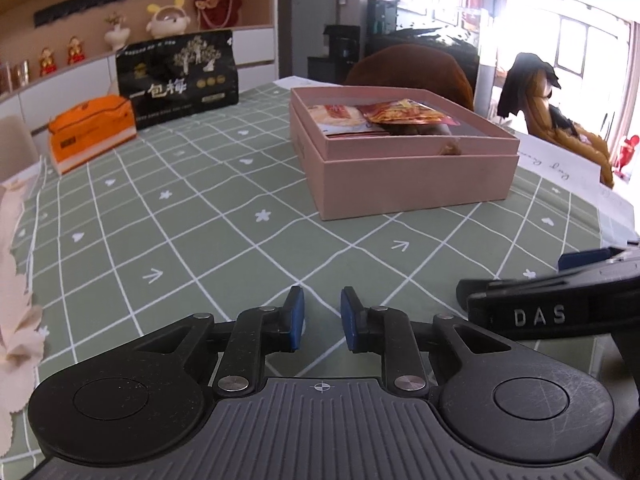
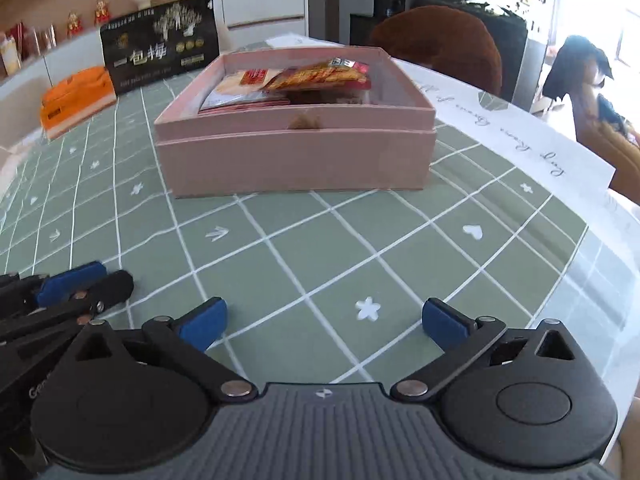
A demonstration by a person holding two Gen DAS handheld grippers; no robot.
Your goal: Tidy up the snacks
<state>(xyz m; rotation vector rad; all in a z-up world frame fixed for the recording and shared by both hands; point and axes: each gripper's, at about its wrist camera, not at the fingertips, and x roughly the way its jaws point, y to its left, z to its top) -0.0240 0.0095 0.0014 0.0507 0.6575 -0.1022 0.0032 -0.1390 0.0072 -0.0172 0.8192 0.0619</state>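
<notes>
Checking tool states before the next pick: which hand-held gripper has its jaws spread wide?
The right hand-held gripper: its blue pads stand far apart over the tablecloth, while the left hand-held gripper shows only a narrow gap.

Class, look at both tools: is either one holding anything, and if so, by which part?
Nothing is held. The left tool and right tool are both empty over the tablecloth; the snacks lie in the pink box.

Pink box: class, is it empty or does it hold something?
Not empty. The pink box has no lid on, and snack packets lie inside, the top one rising above the rim. How full it is cannot be told.
</notes>
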